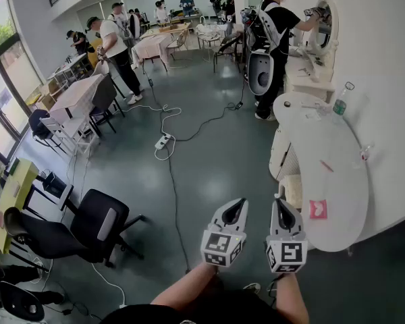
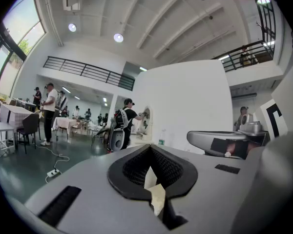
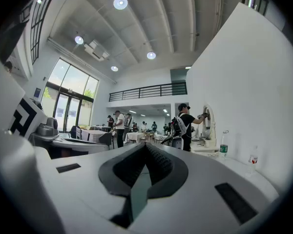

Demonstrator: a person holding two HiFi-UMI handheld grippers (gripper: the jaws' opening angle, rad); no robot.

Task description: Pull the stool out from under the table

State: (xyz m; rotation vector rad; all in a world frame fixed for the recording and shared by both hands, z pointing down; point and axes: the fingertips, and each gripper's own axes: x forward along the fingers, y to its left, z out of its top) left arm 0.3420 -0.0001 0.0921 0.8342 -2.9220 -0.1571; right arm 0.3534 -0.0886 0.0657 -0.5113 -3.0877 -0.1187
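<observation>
Only the head view shows the stool (image 1: 291,192), mostly hidden under the white table (image 1: 337,181), just beyond the right gripper (image 1: 281,204). The gripper views look level across the hall instead, each showing clenched, empty jaws. The left gripper (image 1: 237,205) is alongside the right.

1. To my right stood a white table (image 1: 337,201) with a rounded edge, set against a white wall (image 1: 391,79).
2. At its far end a clear bottle (image 1: 340,104) with a green label stood upright, and near my end lay a small pink item (image 1: 318,209).
3. The grey floor (image 1: 209,174) ahead of me carried a white power strip (image 1: 163,141) with cables trailing from it, well apart from the table.
4. A black office chair (image 1: 88,229) stood on the floor to my left.
</observation>
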